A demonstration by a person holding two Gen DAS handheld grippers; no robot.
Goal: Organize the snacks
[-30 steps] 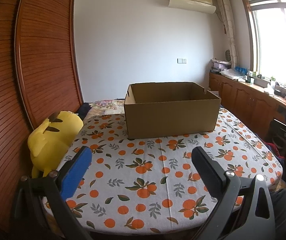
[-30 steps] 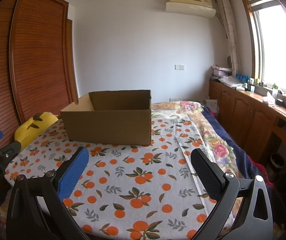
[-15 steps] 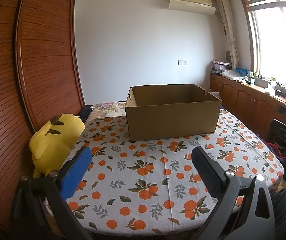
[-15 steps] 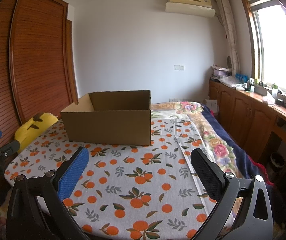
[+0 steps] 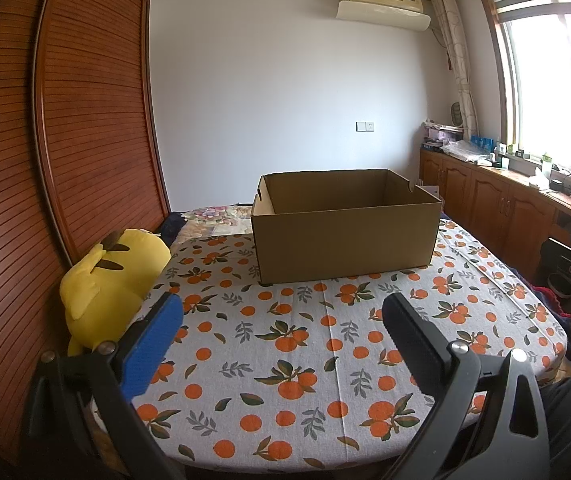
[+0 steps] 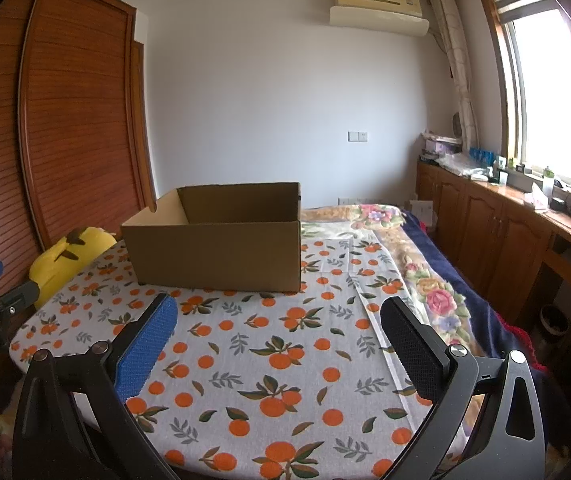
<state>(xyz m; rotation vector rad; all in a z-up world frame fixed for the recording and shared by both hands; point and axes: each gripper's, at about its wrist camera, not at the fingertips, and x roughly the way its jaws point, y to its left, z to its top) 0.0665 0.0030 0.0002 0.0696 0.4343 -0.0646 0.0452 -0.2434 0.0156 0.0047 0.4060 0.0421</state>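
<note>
The left tool (image 5: 281, 320) hangs above the near part of the counter (image 5: 325, 360), its jaws spread wide with nothing between them; one finger carries a blue pad (image 5: 151, 346), the other a black one. The right tool (image 6: 277, 320) sits the same way over the near edge, jaws wide and empty, well short of the cardboard box (image 6: 217, 254).

The counter is covered by a cloth printed with oranges and leaves (image 6: 285, 360). The open-topped cardboard box (image 5: 345, 240) stands on its far part, upright, brown and plain; none of the interior that shows holds anything, though the floor of the box is hidden by its front wall. No snacks can be made out in either view.

A yellow plush toy (image 5: 109, 280) leans at the counter's left edge, against the slatted wooden wardrobe door (image 5: 85, 140). In the right wrist view the left tool's frame shows at the far left edge, beside that toy (image 6: 65, 256). To the right of the counter lies a bed with a floral blanket (image 6: 433, 292), and beyond it a row of wooden cabinets (image 6: 497, 240) runs under the window. An air conditioner (image 5: 381, 0) is mounted high on the white back wall.
</note>
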